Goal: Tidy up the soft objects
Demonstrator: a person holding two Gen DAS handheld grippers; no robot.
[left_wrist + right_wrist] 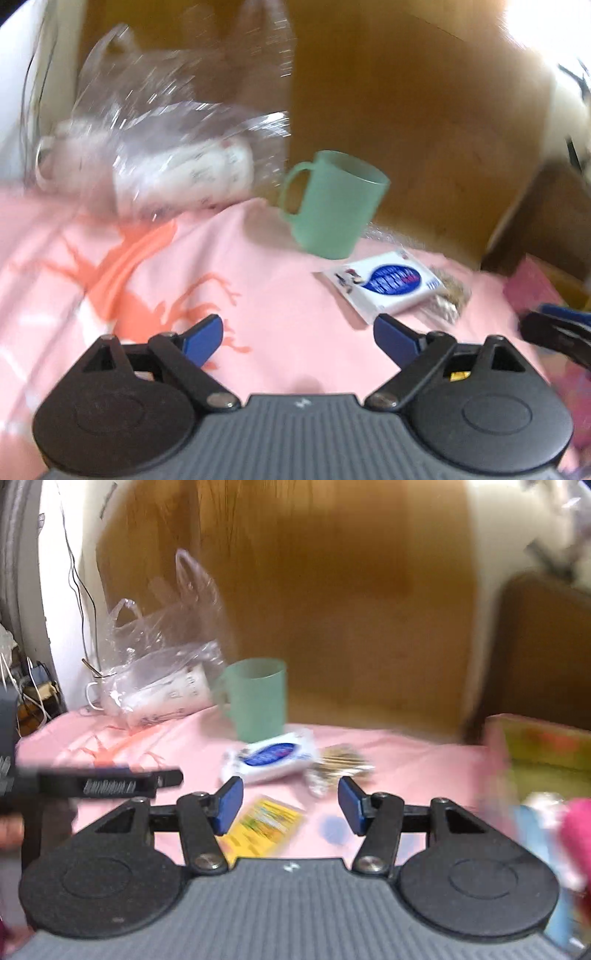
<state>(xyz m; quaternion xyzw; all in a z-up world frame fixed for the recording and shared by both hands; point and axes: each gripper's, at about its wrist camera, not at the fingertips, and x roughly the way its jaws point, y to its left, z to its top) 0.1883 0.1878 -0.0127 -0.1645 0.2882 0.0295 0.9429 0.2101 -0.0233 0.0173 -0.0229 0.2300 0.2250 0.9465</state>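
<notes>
A white and blue tissue pack (388, 284) (273, 760) lies on the pink cloth (258, 280) (406, 760) in front of a green mug (332, 203) (258, 698). Beside it is a small clear packet of pale sticks (450, 295) (340, 764). A yellow packet (266, 827) lies flat on the cloth, seen below and between the right fingers. My left gripper (298, 336) (103, 782) is open over the cloth, nothing in it. My right gripper (291, 805) (554, 332) is open too, its pads touching nothing.
A crumpled clear plastic bag with a white mug inside (177, 162) (162, 675) stands at the back left. A brown wooden panel (406, 110) rises behind. A pink and green box (539, 746) and a magenta soft thing (576, 834) sit at the right. Both views are blurred.
</notes>
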